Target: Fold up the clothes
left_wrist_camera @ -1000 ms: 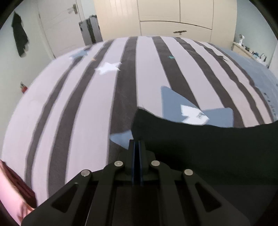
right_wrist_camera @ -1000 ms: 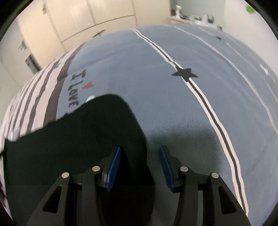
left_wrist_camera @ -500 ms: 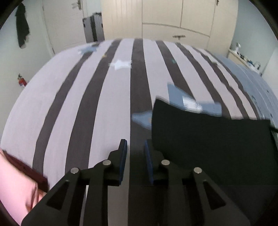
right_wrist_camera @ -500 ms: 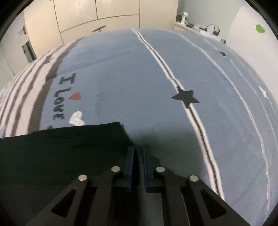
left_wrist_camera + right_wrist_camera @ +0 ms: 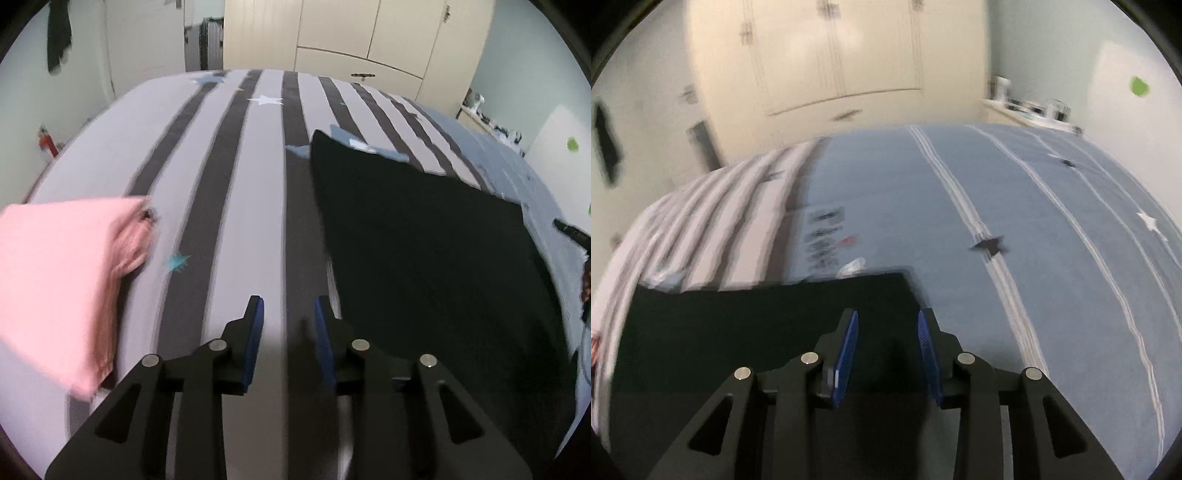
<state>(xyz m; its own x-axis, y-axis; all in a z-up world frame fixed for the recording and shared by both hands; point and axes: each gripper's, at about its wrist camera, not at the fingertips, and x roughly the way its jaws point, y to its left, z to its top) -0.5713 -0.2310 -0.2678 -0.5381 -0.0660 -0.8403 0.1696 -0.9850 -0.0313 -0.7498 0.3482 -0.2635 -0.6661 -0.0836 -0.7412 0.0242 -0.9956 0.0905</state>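
A black garment (image 5: 424, 236) lies flat and folded on the bed; it also shows in the right wrist view (image 5: 757, 325). My left gripper (image 5: 288, 306) is open and empty, above the striped cover just left of the garment's left edge. My right gripper (image 5: 888, 325) is open and empty, raised over the garment's right part near its far right corner. A folded pink garment (image 5: 62, 273) lies on the bed to the left of my left gripper.
The bed cover has grey and white stripes (image 5: 229, 177) on the left and a blue part (image 5: 1015, 229) with thin white lines and stars on the right. Cream wardrobes (image 5: 354, 40) stand behind the bed. A shelf with small items (image 5: 1030, 107) is at the far right.
Both grippers let go of the black garment, opened and pulled back and up. The garment now lies flat. The pink garment has come into the left view.
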